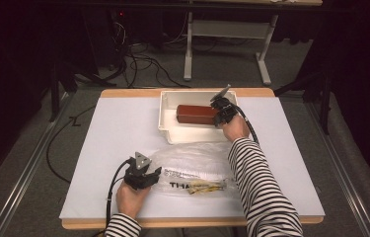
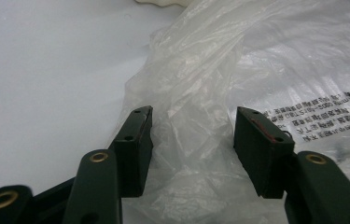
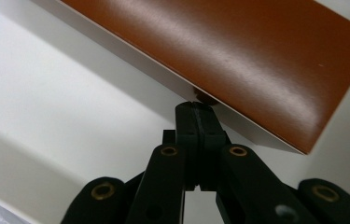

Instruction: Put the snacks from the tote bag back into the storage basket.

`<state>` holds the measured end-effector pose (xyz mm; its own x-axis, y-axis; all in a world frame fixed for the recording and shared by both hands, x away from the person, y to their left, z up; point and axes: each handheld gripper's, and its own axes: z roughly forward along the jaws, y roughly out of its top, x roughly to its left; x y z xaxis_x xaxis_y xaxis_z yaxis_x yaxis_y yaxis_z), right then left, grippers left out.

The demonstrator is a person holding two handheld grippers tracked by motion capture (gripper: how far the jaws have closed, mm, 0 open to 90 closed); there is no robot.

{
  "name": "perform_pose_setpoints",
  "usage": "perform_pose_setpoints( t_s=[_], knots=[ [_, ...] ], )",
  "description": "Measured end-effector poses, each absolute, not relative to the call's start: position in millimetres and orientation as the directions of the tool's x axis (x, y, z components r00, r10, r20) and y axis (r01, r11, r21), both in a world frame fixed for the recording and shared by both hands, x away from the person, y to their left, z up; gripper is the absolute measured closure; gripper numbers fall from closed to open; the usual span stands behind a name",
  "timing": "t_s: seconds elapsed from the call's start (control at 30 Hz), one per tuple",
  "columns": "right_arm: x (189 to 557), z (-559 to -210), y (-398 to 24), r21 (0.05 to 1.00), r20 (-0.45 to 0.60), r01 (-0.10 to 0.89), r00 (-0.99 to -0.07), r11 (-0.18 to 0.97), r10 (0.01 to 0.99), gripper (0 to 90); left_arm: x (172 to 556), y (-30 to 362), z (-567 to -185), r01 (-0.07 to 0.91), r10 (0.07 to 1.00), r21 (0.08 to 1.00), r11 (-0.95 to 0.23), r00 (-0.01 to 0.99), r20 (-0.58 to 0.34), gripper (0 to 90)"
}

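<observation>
A brown block (image 1: 197,114) lay inside a white tray (image 1: 168,129) near the far edge of the tabletop (image 1: 118,128). The block's long side ran across the tray. The right gripper (image 1: 218,116) was at the block's right end, inside the tray. In the right gripper view its jaws were pressed tight together, with nothing between them, and their tips sat right at the lower edge of the block (image 3: 238,60). Whether the tips touched the block could not be told.

Just in front of the tray lay a clear plastic bag (image 1: 192,170) with black writing on it and something yellowish (image 1: 207,186) inside. The left gripper (image 1: 154,176) was at the bag's left end. In the left gripper view its jaws stood well apart, and crinkled bag plastic (image 2: 196,140) lay between them. The jaws were not squeezing the bag.

The person wore black and white striped sleeves (image 1: 261,182), and a black cable (image 1: 111,185) hung from the left gripper.
</observation>
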<state>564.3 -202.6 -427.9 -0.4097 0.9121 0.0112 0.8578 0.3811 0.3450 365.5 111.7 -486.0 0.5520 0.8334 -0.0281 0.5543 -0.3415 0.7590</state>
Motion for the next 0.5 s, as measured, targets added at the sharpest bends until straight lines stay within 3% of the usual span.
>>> perform_pose_setpoints(
  t_s=[0.27,0.5],
  knots=[
    [563,-425,-209,0.361,0.001,0.861,-0.386,0.359,0.923,89.9,366,113,-485,0.563,0.832,0.756,-0.333,0.553,-0.046,46.0],
    [548,-415,-208,0.399,0.029,0.826,-0.446,0.399,0.895,90.0,366,113,-480,0.566,0.832,0.750,-0.342,0.553,-0.038,43.7]
  ],
)
